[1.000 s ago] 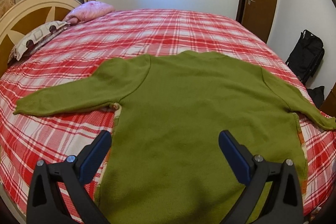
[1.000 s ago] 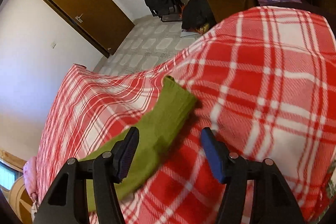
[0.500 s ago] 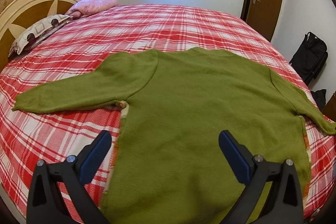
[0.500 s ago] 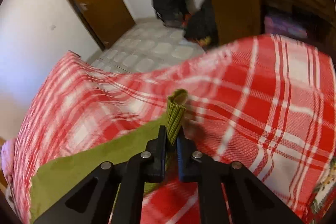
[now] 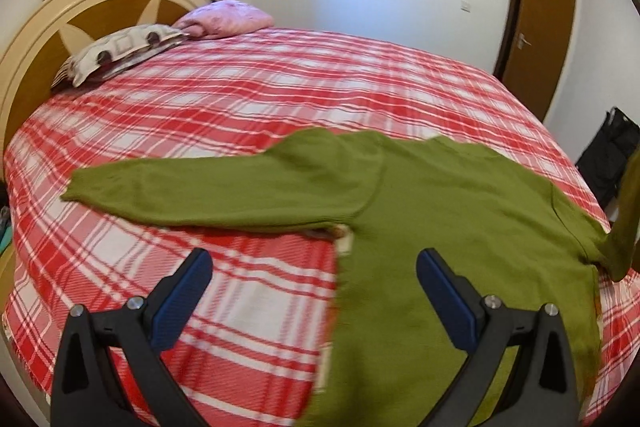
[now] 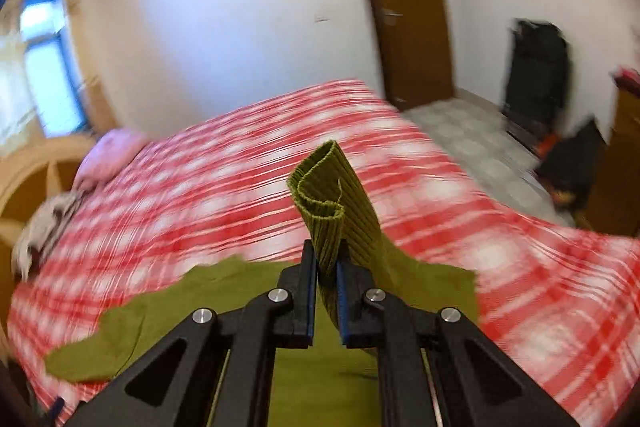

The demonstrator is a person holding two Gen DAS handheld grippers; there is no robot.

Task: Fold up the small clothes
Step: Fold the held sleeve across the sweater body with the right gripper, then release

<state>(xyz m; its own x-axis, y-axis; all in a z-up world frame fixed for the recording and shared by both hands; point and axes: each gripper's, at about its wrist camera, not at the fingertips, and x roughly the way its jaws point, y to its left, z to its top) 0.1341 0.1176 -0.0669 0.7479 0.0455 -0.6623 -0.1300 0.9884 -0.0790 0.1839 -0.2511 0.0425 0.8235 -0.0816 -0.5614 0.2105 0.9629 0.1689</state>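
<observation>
Red-checked bedspread (image 5: 248,99) covers the bed under both tools. On it a green sweater (image 5: 460,211) lies flat, its body running beneath the right-hand finger of the left gripper (image 5: 314,289), whose jaws stand wide apart with nothing between them; one sleeve stretches out ahead of them to the left. The right gripper (image 6: 327,269) has its jaws clamped on the ribbed cuff (image 6: 326,187), which curls upright above them, apparently lifted off the bedspread, though that view is blurred.

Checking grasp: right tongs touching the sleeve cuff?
Touching. Right wrist view: right tongs shut on the cuff, ribbed fabric pinched between both pads.
</observation>
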